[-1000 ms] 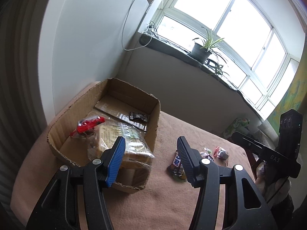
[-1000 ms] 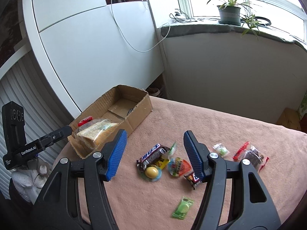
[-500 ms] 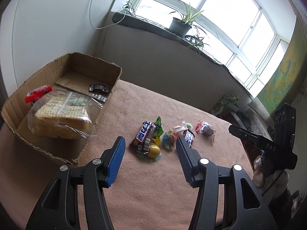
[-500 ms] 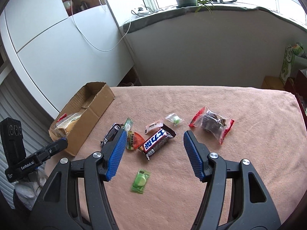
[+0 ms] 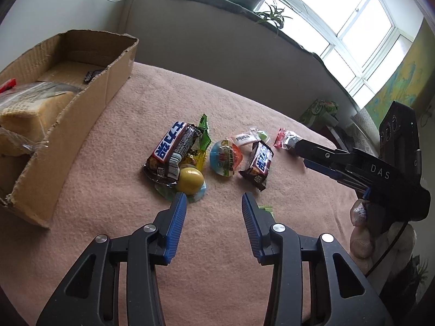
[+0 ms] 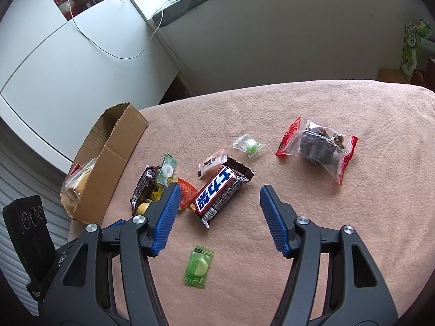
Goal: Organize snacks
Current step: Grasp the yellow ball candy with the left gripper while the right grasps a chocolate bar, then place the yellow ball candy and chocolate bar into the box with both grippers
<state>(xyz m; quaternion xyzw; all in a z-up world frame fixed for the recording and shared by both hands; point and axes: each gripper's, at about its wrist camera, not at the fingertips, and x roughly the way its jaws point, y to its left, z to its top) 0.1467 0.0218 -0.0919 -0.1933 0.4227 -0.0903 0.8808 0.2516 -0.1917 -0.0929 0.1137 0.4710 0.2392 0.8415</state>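
Observation:
Loose snacks lie on the pink cloth. My left gripper (image 5: 213,201) hovers just short of them, its jaws closing with nothing between them. Just past its tips are a yellow ball candy (image 5: 189,180), a big chocolate bar (image 5: 172,153), a round jelly cup (image 5: 225,157) and a smaller chocolate bar (image 5: 258,163). My right gripper (image 6: 219,193) stands open low over the smaller chocolate bar (image 6: 217,195), which lies between and just beyond its tips, untouched. A green candy (image 6: 198,266) rests under that gripper. The cardboard box (image 5: 81,100) at left holds bagged bread (image 5: 24,114).
A clear red-edged bag of dark snacks (image 6: 318,146), a small green-candy packet (image 6: 248,146) and a white packet (image 6: 212,163) lie farther back. The cloth's far edge (image 6: 272,89) drops off before a grey wall. The other gripper's black body (image 5: 380,174) reaches in from the right.
Both grippers swung away from the box and sank toward the snack pile. The left jaws have narrowed. The right jaws kept their width and now frame the smaller chocolate bar.

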